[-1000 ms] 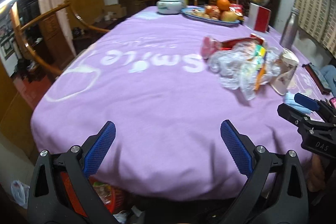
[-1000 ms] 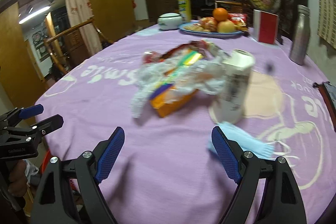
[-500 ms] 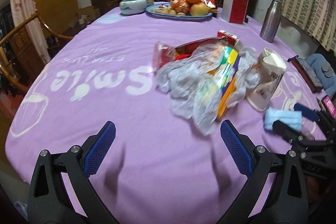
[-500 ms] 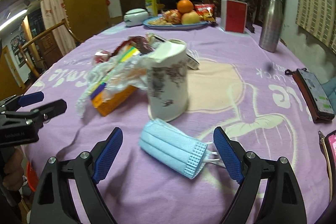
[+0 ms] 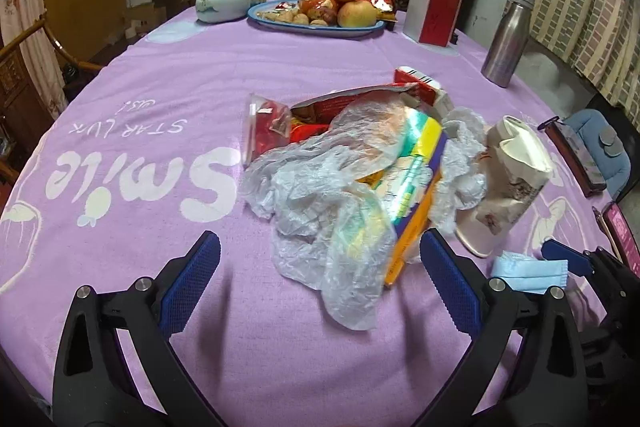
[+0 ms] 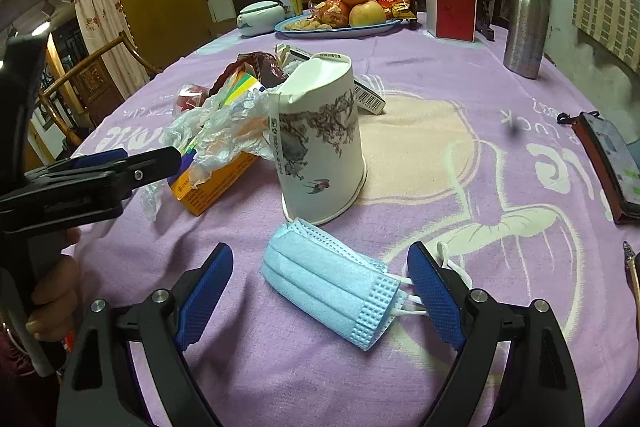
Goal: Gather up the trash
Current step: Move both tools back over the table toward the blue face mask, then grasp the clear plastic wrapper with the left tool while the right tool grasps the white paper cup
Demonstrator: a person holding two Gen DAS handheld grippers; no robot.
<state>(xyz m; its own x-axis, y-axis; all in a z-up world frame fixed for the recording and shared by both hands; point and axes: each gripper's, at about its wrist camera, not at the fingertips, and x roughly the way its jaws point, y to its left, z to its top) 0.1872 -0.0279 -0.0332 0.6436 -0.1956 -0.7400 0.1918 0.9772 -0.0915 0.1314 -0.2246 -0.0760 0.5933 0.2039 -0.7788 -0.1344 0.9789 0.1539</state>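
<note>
Straddling blue mask [image 6: 332, 287] near table edge, right gripper [image 6: 320, 291] gaping, empty | left gripper [image 5: 316, 283] gaping at plastic wrap [image 5: 340, 211] | risk: closing pads snagging purple cloth [image 6: 460, 155], tipping paper cup [image 6: 320, 139] just beyond.

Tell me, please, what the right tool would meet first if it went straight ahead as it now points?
Most likely the blue mask, lying on the cloth between the open fingers of the right tool; the dented paper cup stands just beyond it.
</note>
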